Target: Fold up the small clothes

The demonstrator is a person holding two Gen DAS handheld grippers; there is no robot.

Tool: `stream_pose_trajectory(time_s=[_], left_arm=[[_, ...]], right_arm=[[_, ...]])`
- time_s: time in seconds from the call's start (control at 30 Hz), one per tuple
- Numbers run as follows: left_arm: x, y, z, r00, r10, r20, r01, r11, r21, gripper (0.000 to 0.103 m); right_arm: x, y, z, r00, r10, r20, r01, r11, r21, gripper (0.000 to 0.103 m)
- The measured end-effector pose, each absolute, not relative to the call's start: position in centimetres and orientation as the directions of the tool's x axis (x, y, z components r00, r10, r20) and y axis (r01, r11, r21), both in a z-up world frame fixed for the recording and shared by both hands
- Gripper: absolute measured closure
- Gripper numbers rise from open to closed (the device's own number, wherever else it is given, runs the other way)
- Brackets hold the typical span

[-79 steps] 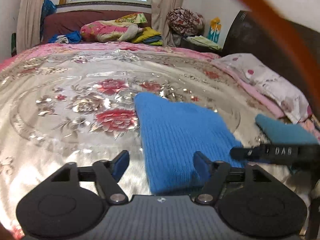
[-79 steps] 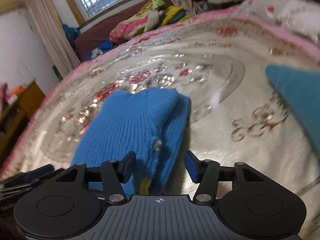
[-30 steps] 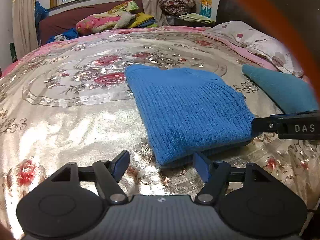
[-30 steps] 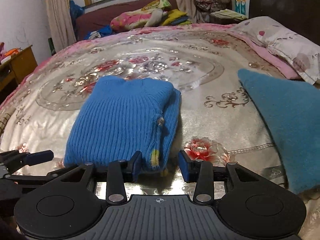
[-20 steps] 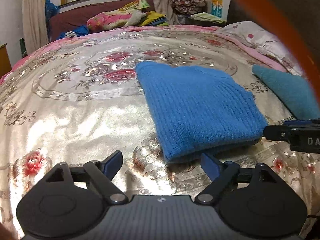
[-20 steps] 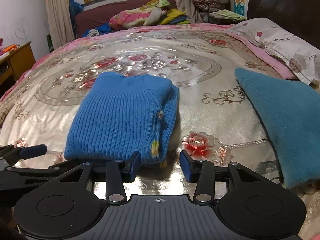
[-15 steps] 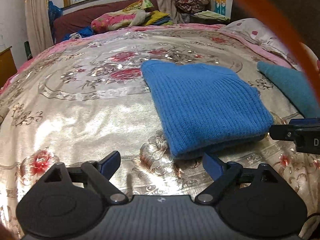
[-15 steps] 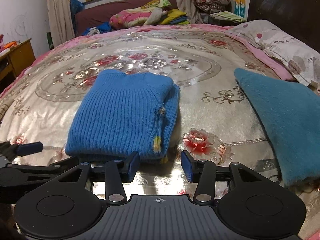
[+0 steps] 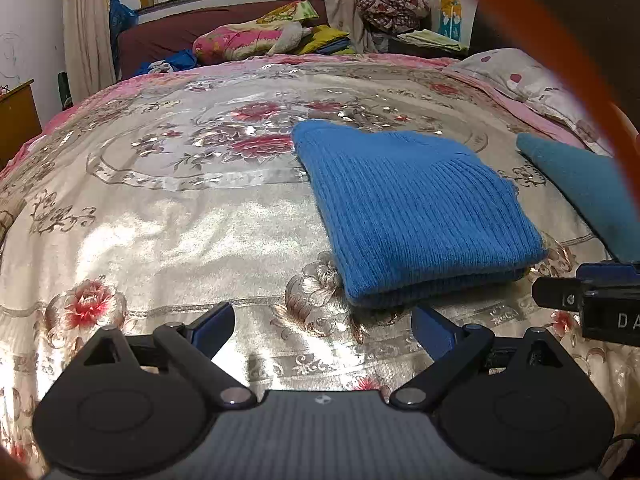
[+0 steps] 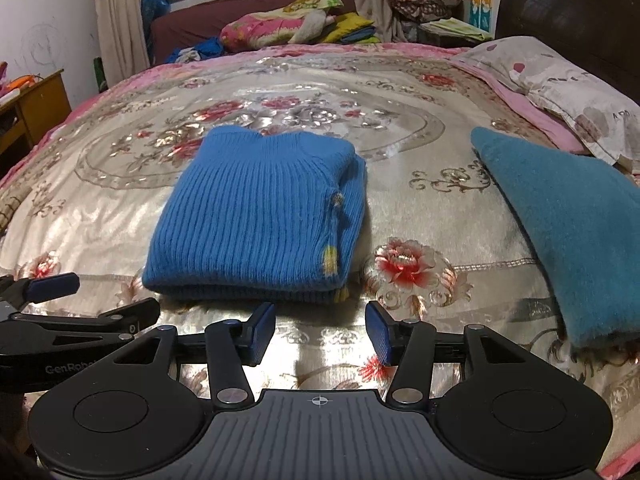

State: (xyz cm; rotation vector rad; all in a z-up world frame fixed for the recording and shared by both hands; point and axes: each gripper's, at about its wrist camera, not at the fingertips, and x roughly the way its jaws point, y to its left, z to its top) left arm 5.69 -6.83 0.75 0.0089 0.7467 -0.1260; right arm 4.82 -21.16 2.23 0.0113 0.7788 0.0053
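Just beyond both grippers' spread fingers (image 10: pixel 380 334) lies the folded blue sweater (image 10: pixel 260 216), untouched.

The left gripper (image 9: pixel 322 322) hovers low, its jaws spread wide and empty. Beside it, the right gripper (image 10: pixel 320 334) is level, jaws parted, gripping nothing.

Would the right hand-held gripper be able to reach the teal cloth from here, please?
Probably yes: the right hand-held gripper is open and empty, and the teal cloth lies unobstructed on the bedspread to its right.
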Motion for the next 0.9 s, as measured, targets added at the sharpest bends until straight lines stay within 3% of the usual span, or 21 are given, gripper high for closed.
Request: stream_pose_trajectory(time_s=[0.9], left_arm=[[4.6,-7.5,0.7,0.721,-0.088,-0.687,0.111,0.994,-0.01,0.0]], right_arm=[[3.0,-20.2,1.2,0.697,0.042,-0.716,0.001,0.998,0.059,0.052]])
